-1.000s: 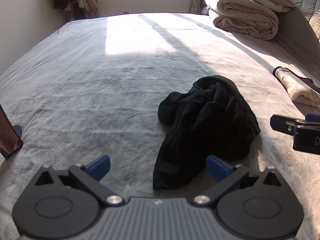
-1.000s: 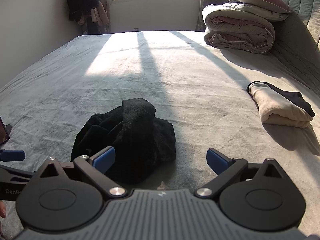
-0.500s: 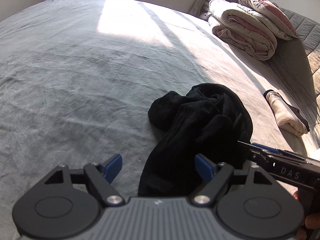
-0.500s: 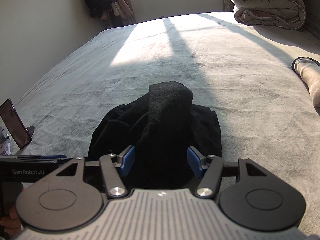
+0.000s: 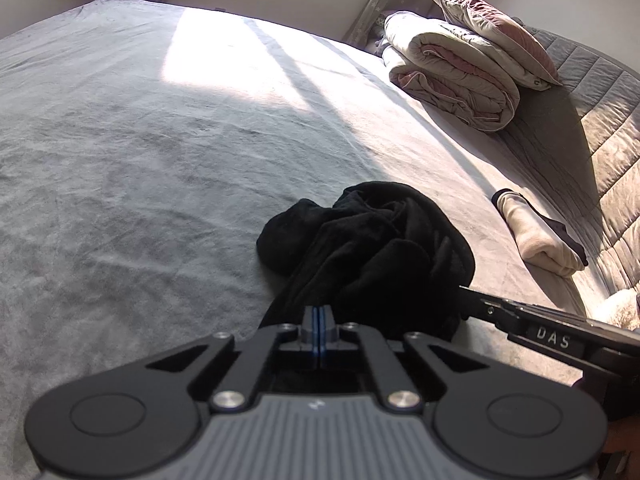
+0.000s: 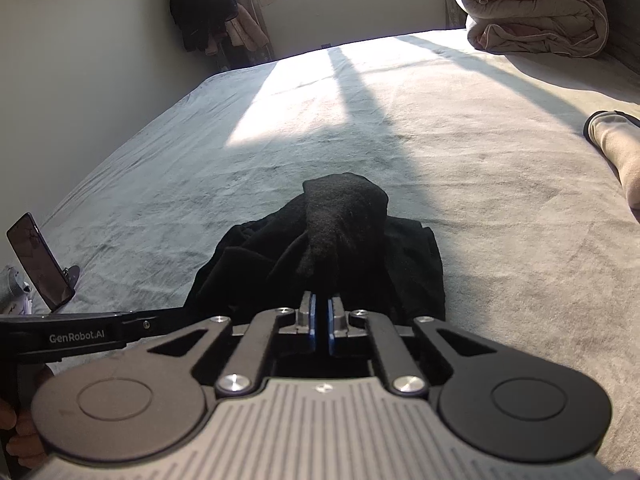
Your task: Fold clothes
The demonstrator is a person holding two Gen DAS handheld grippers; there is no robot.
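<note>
A crumpled black garment lies in a heap on the grey bed. My left gripper is at the heap's near left end, its jaws closing tight with the blue pads pressed together on the cloth's edge. My right gripper is at the near right side, jaws closing with dark fabric in the narrow slot between the pads. Each gripper shows in the other's view as a black bar beside the heap. How much cloth each one has is hidden by the gripper bodies.
A folded cream garment lies at the right by the quilted headboard. A rolled duvet with a pillow sits at the far right. A phone on a stand stands at the bed's left edge.
Both grippers dipped down onto the near side of the black heap, and their jaws went from wide open to shut on its cloth. The garment has barely shifted.
</note>
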